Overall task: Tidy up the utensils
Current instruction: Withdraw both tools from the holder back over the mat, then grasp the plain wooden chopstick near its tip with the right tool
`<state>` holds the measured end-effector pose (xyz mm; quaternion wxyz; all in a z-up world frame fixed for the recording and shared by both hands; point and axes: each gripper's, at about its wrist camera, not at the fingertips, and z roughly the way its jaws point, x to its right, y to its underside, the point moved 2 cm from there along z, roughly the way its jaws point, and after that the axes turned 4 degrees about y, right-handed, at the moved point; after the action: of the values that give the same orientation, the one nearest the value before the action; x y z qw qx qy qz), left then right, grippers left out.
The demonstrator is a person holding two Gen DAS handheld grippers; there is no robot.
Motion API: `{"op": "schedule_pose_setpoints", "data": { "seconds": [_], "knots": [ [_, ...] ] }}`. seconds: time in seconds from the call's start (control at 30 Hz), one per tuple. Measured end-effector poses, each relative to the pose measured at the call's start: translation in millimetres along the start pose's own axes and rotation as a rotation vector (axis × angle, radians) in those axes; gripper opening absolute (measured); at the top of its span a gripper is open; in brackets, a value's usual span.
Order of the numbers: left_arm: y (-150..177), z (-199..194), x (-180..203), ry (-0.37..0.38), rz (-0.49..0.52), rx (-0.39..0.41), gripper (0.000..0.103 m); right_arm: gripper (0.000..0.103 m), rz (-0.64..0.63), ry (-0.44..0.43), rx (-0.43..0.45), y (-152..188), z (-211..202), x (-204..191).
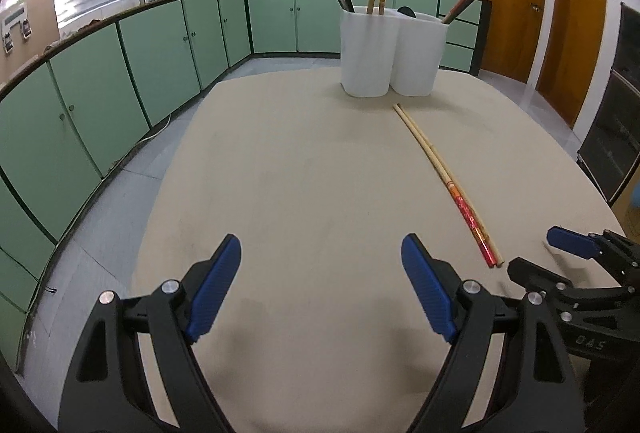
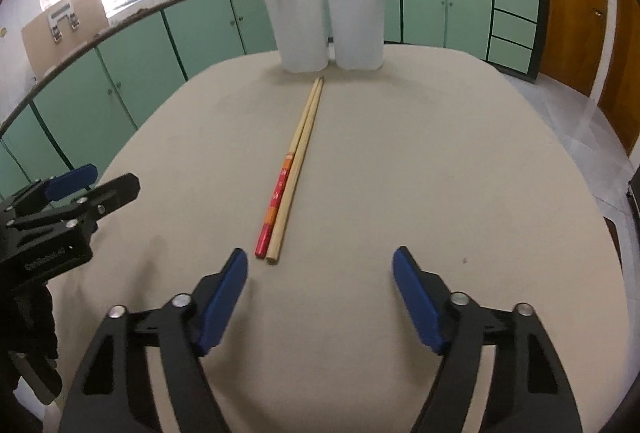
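Right wrist view first: the right gripper (image 2: 320, 265) hangs low over the beige table (image 2: 440, 161) with its blue pads spread wide and nothing between them; the butt ends of a pair of chopsticks (image 2: 294, 169) lie just ahead of its left pad, untouched. The pair lies flat, side by side, one plain and one red-handled, tips aimed at a white two-compartment holder (image 2: 328, 29) at the far edge, which has more chopsticks standing in it. Left wrist view: the left gripper (image 1: 322, 253) is likewise wide open and empty, the chopsticks lying to its right. Green cabinets (image 1: 160, 45) line the room behind.
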<state>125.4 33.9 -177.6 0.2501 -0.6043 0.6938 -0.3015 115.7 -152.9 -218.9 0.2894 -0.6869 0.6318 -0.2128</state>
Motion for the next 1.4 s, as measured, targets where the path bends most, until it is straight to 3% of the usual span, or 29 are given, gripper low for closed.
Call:
{"op": "schedule_pose_setpoints", "data": {
  "seconds": [0.3,0.53,0.67,0.77,1.1,1.4],
  "knots": [
    [-1.4,4.7,4.3,0.013,-0.008,-0.009,0.080,0.062,-0.010,0.016,-0.017,-5.1,6.3,-2.4],
    [-0.7,7.7,5.0,0.015,-0.018,-0.016,0.080,0.058,-0.008,0.076,0.001,-5.8,1.2,10.4],
    [-1.7,7.9,6.5,0.017,-0.023,-0.013,0.080,0.048,0.009,-0.012,0.001,-4.1,-2.0,8.2],
    [-1.7,8.0,7.5,0.018,-0.023,-0.014,0.080,0.035,-0.005,-0.028,-0.013,-2.1,2.7,2.5],
    [-1.0,8.8,10.2,0.023,-0.032,-0.022,0.080,0.008,-0.033,-0.042,-0.025,-5.6,9.5,-7.8],
    [0.9,14.5,30.6,0.071,-0.029,-0.045,0.080,0.007,-0.023,-0.024,-0.020,-0.7,3.2,3.0]
  ]
}}
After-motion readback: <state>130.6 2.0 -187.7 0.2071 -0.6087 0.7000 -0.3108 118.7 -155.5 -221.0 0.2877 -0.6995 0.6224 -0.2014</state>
